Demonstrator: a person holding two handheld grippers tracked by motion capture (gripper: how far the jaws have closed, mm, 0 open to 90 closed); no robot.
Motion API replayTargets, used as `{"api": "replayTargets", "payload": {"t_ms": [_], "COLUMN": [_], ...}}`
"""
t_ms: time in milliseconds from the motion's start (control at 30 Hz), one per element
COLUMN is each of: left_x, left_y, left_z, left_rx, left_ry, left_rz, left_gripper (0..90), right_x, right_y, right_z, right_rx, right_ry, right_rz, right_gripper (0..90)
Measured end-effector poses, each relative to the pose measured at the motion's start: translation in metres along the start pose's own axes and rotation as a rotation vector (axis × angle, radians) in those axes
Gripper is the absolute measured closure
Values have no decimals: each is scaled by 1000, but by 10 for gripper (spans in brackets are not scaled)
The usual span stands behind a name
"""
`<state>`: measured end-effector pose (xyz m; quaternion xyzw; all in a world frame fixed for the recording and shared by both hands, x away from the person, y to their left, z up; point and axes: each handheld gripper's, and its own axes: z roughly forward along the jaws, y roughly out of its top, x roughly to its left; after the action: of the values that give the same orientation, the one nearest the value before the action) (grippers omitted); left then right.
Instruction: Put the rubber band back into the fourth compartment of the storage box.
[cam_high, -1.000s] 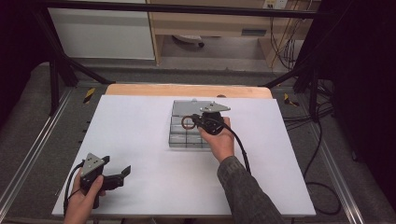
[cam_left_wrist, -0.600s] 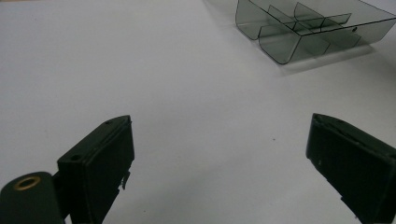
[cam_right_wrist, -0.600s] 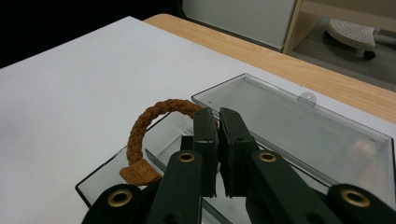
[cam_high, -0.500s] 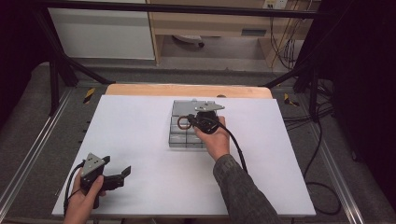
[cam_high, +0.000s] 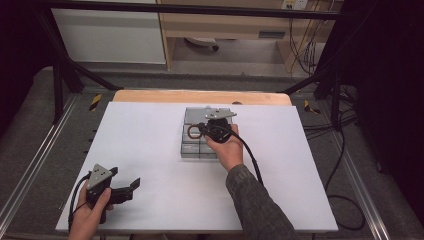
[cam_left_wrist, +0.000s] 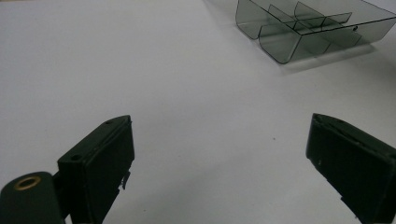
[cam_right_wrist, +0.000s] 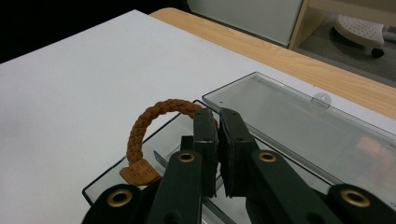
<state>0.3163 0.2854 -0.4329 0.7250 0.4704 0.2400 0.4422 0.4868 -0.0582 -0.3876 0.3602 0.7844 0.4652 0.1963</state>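
Right gripper (cam_right_wrist: 217, 154), jaws clamped on a brown braided bracelet (cam_right_wrist: 154, 122), holds it above the near-left compartments of the clear divided box (cam_high: 192, 150) at the far centre of the white table (cam_high: 150, 150). Left gripper (cam_high: 120, 190), jaws wide apart and empty, rests near the table's near-left corner. Risk: the pinch covers little of the braid, so the loop may slip or snag a divider.

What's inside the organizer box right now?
The clear organizer box has dividers, and the compartments facing the left gripper view look empty. The right gripper holds a brown braided bracelet above it, hiding some cells underneath.
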Motion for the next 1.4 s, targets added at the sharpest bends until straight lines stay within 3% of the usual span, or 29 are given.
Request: {"api": "replayTargets", "payload": {"t_ms": [733,867,1400], "left_x": [1,0,0], "left_y": [1,0,0], "left_z": [0,1,1], "left_rx": [1,3,5], "left_ry": [9,10,7], "left_rz": [0,0,3], "left_gripper": [76,76,76], "right_x": [2,4,14], "right_y": [-2,-5,-9], "right_z": [5,8,16], "right_rx": [72,104,117], "right_ry": [-2,-6,2], "right_rz": [-69,-85,-113], "right_gripper": [861,861,860]}}
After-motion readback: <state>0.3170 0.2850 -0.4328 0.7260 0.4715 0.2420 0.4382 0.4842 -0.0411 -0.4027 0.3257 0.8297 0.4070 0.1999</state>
